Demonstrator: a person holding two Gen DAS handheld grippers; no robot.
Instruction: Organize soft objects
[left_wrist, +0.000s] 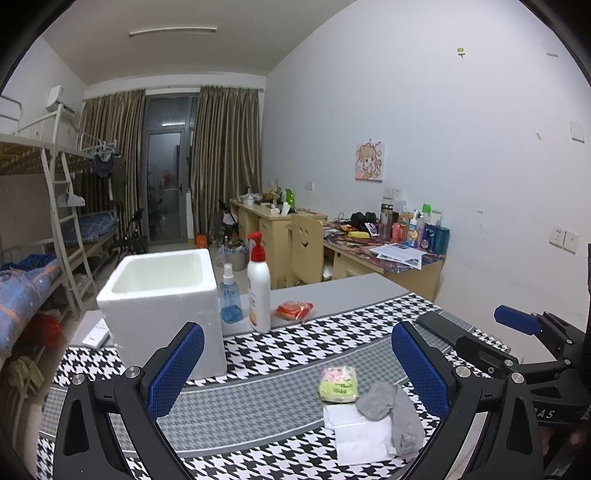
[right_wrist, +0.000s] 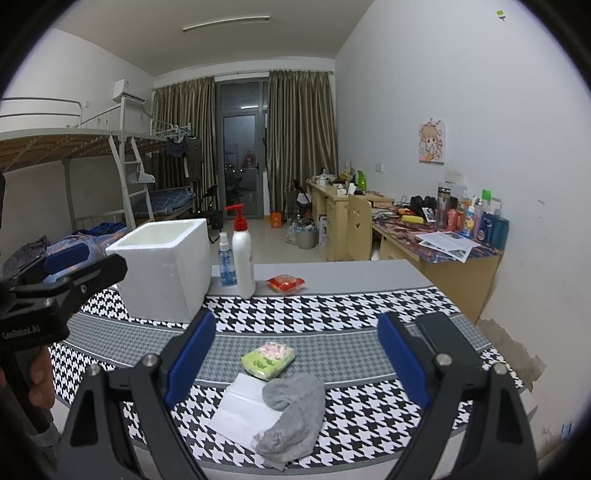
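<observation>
A grey sock (right_wrist: 293, 413) lies crumpled over a white folded cloth (right_wrist: 245, 410) on the houndstooth tablecloth, with a green and pink soft packet (right_wrist: 267, 357) just behind them. My right gripper (right_wrist: 295, 354) is open above this pile, nothing between its blue pads. In the left wrist view the sock (left_wrist: 391, 410), the cloth (left_wrist: 360, 435) and the packet (left_wrist: 338, 384) sit low and right of centre. My left gripper (left_wrist: 295, 373) is open and empty, its left pad in front of the white foam box (left_wrist: 162, 306). The right gripper's body shows at that view's right edge.
Behind the foam box (right_wrist: 166, 269) stand a blue spray bottle (right_wrist: 226, 264), a white pump bottle (right_wrist: 243, 258) and a red snack packet (right_wrist: 285, 283). A black phone (right_wrist: 445, 338) lies at the table's right. A hand (right_wrist: 35, 373) grips the left tool. Desks, a chair and bunk beds fill the room.
</observation>
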